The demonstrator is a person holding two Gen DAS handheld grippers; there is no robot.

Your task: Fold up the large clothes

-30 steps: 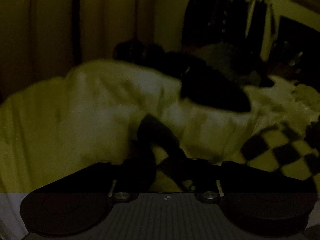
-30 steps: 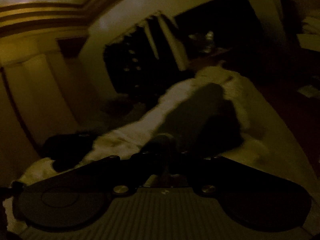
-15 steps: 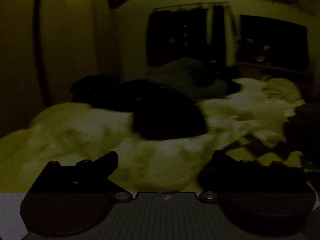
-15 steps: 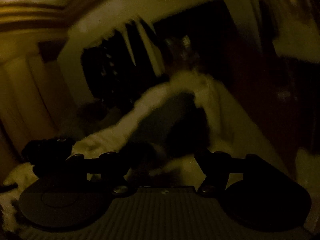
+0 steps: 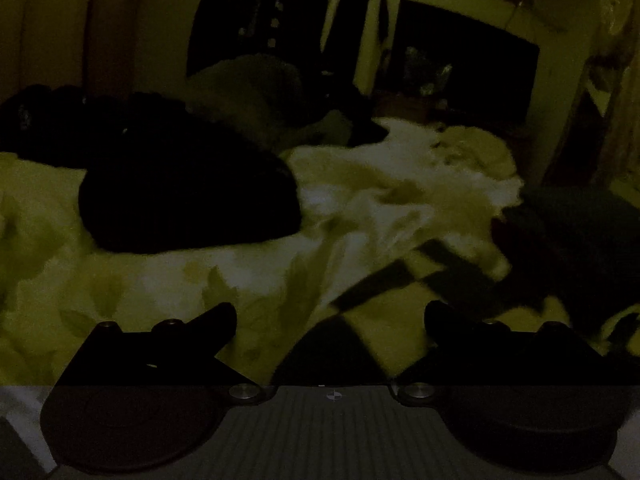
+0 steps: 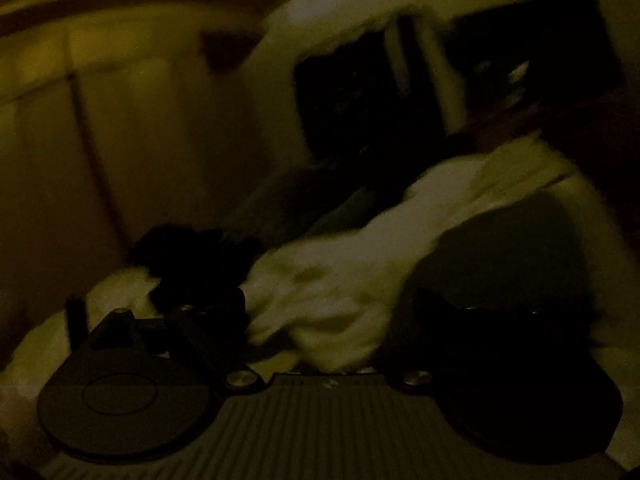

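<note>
Dim bedroom: rumpled pale bedding [image 5: 360, 208] lies ahead of the wide-open, empty left gripper [image 5: 330, 320]; the right gripper [image 6: 328, 308] is opening, pale cloth between its jaws; the dark bundled garment [image 5: 188, 196] looks folded, more seemingly left.

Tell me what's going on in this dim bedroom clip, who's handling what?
A person holds a two-finger gripper in each hand over a bed covered in rumpled pale bedding. The left gripper is open and holds nothing, above a black-and-pale checkered cloth. The right gripper has its jaws opening, with pale fabric lying between them, unclamped. A dark folded-looking garment lies on the bedding. Blur and dim light hide finer detail.
</note>
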